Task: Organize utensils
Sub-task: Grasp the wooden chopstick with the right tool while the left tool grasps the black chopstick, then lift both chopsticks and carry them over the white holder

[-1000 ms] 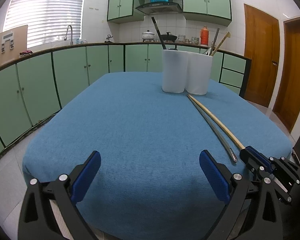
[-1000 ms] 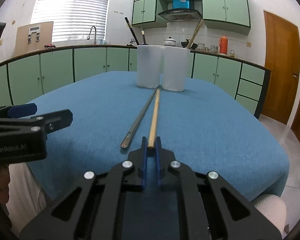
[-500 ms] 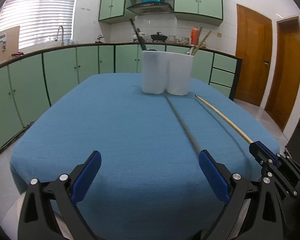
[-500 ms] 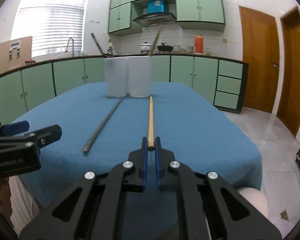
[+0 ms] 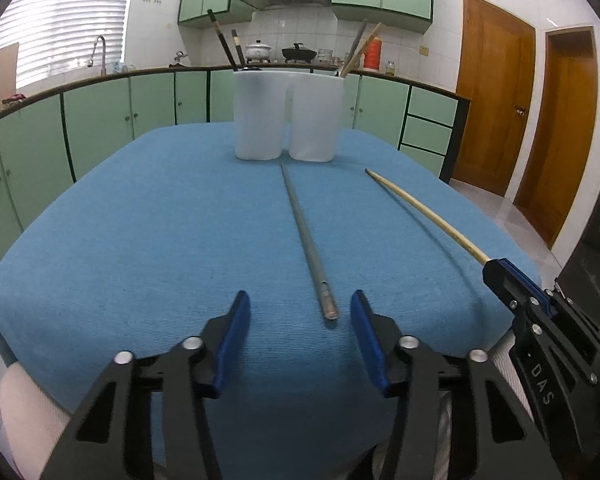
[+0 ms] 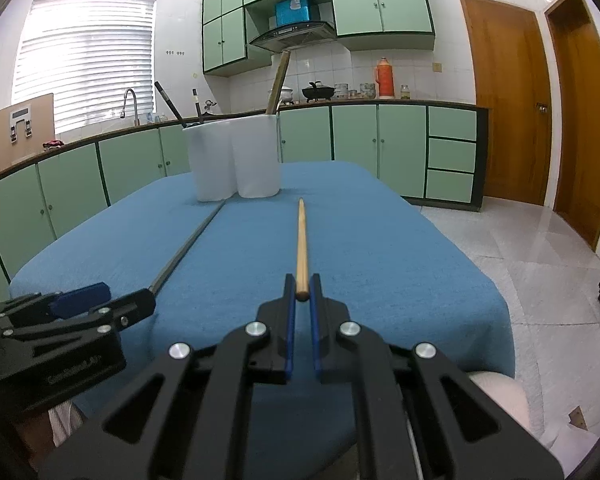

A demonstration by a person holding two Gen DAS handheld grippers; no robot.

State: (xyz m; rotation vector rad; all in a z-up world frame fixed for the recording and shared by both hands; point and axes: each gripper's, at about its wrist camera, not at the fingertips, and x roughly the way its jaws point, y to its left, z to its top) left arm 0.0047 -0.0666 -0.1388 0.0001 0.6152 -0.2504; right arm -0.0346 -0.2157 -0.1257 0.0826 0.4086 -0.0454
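Observation:
A grey metal chopstick lies on the blue tablecloth, pointing at a white two-cup holder at the far end. Its near end sits between the fingers of my left gripper, closer to the right-hand pad. Those jaws are closing and neither pad touches it. My right gripper is shut on the near end of a wooden chopstick, which hangs just above the cloth and aims right of the holder. In the left wrist view, the right gripper holds it at the right. Dark and light chopsticks stand in the holder.
The table's near edge runs just under both grippers and its right edge drops to a tiled floor. Green cabinets curve behind the table and two wooden doors stand at the right. My left gripper shows at the lower left of the right wrist view.
My left gripper has shifted right until the metal chopstick's end lies between its fingers, and its jaws have narrowed. The right gripper has carried the wooden chopstick rightward, away from the metal one.

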